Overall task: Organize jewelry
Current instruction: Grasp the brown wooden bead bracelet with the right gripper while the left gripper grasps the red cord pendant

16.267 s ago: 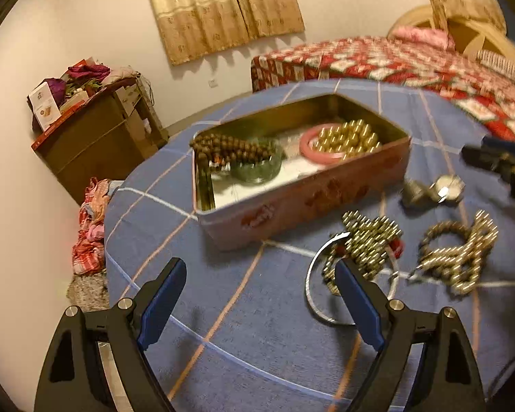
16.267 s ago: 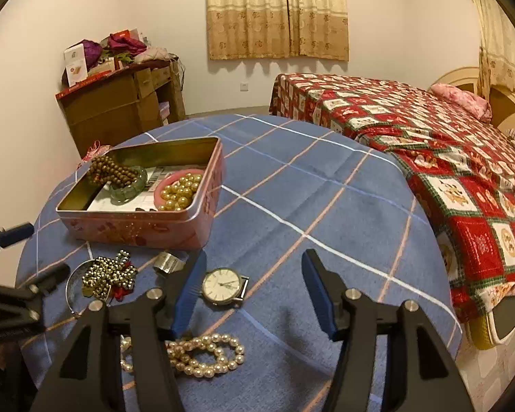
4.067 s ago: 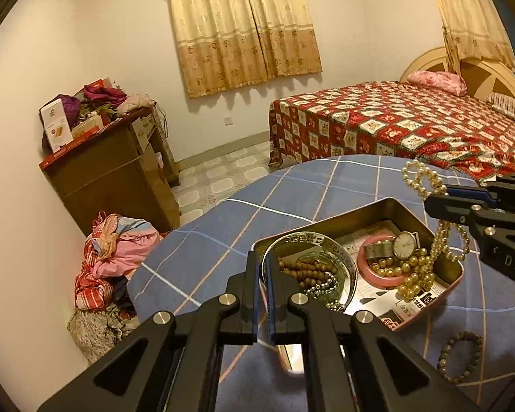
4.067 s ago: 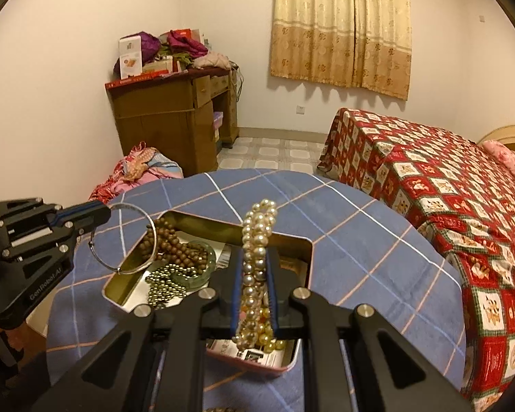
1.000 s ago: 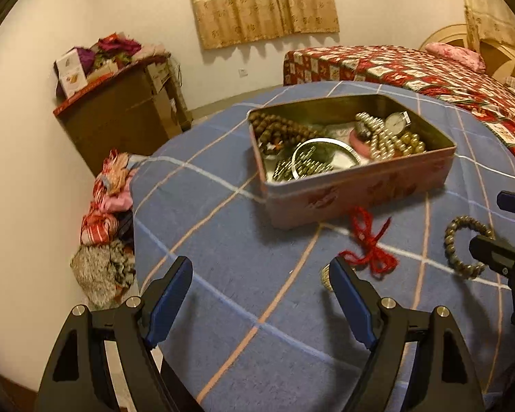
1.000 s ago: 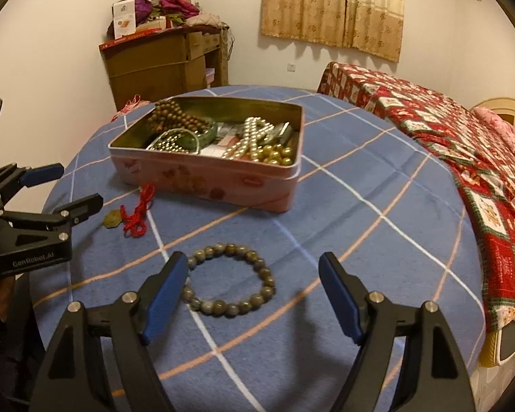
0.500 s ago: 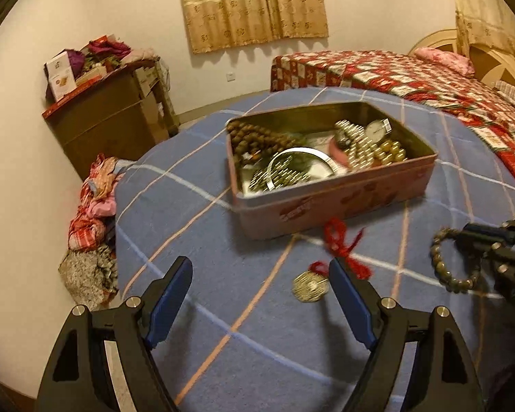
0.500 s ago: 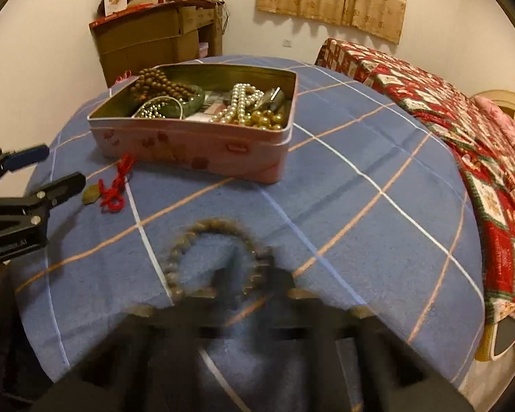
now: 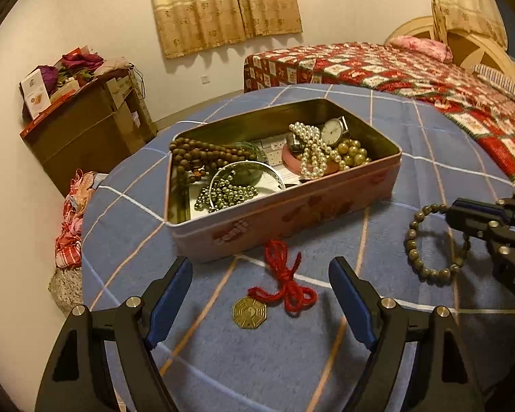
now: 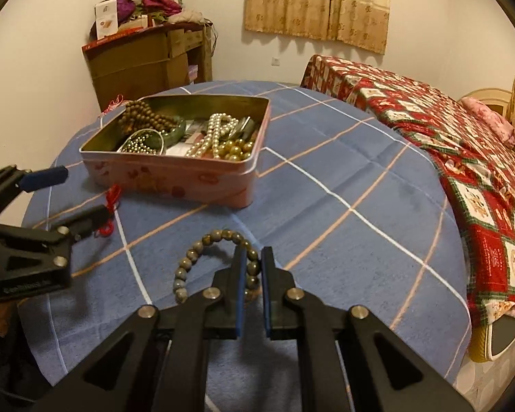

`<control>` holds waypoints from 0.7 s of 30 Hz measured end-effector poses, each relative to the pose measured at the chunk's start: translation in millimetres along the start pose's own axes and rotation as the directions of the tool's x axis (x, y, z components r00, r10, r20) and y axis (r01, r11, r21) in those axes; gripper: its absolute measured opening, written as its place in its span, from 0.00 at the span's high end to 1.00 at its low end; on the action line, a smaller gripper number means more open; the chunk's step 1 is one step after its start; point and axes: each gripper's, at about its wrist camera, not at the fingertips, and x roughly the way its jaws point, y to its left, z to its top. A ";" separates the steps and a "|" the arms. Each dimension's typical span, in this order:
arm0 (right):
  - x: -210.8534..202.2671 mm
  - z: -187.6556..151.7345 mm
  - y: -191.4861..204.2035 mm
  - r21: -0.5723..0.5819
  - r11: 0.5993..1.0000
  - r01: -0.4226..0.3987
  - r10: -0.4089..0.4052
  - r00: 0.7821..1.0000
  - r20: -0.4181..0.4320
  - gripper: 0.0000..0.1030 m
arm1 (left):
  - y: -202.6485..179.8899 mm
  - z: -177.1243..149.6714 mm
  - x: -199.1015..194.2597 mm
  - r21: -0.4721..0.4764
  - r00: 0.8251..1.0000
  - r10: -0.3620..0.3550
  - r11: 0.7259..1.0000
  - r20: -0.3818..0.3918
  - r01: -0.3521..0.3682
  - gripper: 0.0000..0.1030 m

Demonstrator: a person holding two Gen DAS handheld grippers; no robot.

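From the left wrist alone, a brass pendant (image 9: 249, 314) shows between the spread left gripper (image 9: 260, 295).

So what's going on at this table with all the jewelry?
A person is tidying jewelry into a pink tin with two hand-held grippers. The right gripper has closed on a grey-green bead bracelet, which is at the blue cloth. The left gripper is open above a brass charm on a red cord, not touching it. Pearls, a watch and brown beads already lie in the tin.
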 end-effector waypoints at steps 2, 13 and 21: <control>-0.3 0.2 -0.4 0.002 1.000 -0.008 0.008 1.000 0.007 0.90 | -1.6 1.1 8.8 0.014 1.000 0.018 1.000 -0.025 -0.018 0.21; -8.4 3.0 2.5 -0.005 0.999 -0.033 0.034 0.998 0.053 0.91 | 13.7 -3.2 7.2 -0.002 0.997 -0.050 0.999 -0.062 0.050 0.95; -24.6 11.9 5.0 -0.013 1.000 -0.027 0.028 0.994 0.107 0.90 | 24.4 9.7 -38.1 0.014 0.997 -0.031 0.999 0.070 0.030 0.95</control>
